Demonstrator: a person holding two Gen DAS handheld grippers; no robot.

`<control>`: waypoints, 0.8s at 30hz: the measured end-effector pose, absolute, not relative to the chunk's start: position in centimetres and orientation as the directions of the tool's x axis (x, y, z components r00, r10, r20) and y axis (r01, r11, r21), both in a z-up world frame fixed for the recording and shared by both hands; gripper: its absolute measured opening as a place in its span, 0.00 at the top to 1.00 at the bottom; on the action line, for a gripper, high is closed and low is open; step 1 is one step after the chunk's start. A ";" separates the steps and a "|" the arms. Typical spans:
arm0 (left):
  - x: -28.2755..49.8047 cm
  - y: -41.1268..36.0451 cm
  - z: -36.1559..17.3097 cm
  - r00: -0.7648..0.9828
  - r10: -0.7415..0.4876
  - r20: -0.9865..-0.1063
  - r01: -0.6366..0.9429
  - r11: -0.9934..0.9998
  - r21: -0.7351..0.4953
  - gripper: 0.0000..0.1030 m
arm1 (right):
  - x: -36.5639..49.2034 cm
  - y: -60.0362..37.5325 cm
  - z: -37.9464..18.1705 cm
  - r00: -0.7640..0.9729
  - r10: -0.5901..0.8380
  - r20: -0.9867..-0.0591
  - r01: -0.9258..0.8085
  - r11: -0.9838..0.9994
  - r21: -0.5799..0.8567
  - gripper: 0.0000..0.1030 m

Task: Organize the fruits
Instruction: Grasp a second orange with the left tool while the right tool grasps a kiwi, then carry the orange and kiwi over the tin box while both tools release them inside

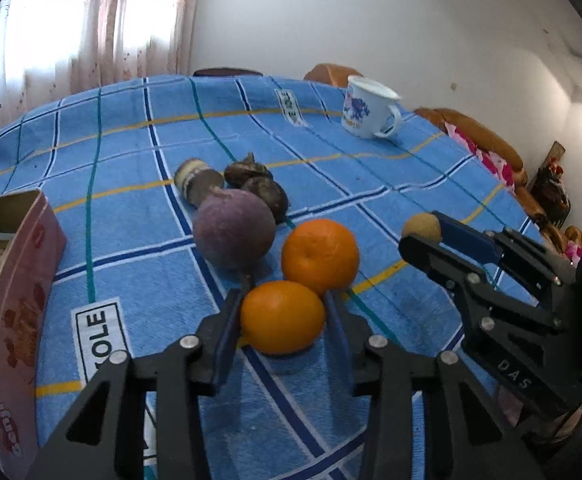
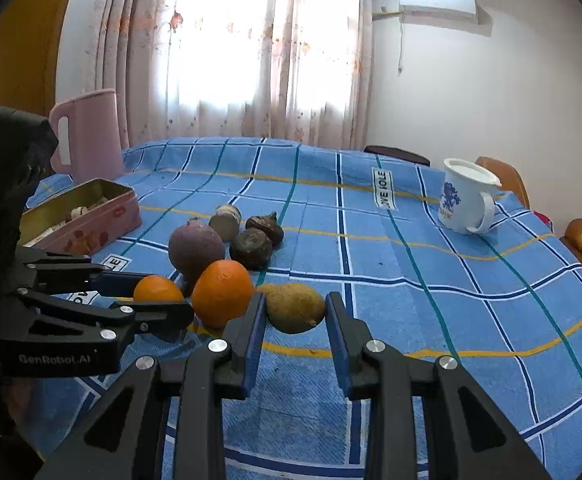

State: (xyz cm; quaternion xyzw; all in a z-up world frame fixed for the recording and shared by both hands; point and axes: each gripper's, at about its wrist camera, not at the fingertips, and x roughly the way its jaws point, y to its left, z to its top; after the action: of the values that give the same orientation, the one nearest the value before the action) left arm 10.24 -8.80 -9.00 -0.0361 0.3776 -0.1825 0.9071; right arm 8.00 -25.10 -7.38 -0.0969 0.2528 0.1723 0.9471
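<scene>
in the lower middle of the left wrist view, the left gripper (image 1: 283, 316) had its two fingers set either side of a small orange (image 1: 282, 317), pads pressed to its skin, so it looked clamped on that fruit, which sat on the blue checked tablecloth (image 1: 131, 152). in the lower middle of the right wrist view, the right gripper (image 2: 296, 312) bracketed a brown-yellow fruit (image 2: 296, 307); a sliver of cloth showed beside one pad, so whether it truly gripped could not be told. a larger orange (image 2: 222, 298) lay between the two held fruits, with a purple fruit (image 1: 233, 229) just behind it and three dark brown pieces (image 1: 251, 184) further up the frame. the step in hand seemed to be a two-handed pick-up, with nothing lifted yet. the next move probably called for raising both fruits without knocking the larger orange, then carrying them to wherever they belong, perhaps the pink tin (image 2: 87, 216) at the left. only the right wrist view showed the pink jug (image 2: 87, 136) and the tin's open top; only the left wrist view showed how close the small orange sat to the larger one, seemingly touching. a white mug (image 1: 367, 108) stood far off, upper right.
</scene>
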 end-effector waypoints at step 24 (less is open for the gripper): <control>6.7 -9.3 -7.6 0.804 -0.270 -0.529 0.267 0.960 -0.083 0.58 | 5.8 -25.7 -6.6 0.864 0.335 -0.376 -0.396 0.913 -0.096 0.69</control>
State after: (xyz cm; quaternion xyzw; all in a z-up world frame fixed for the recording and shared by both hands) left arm 6.69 -9.35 -7.57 -0.0021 0.2789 -0.1414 0.9498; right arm 5.82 -25.71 -6.60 -0.0854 0.1785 0.1898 0.9617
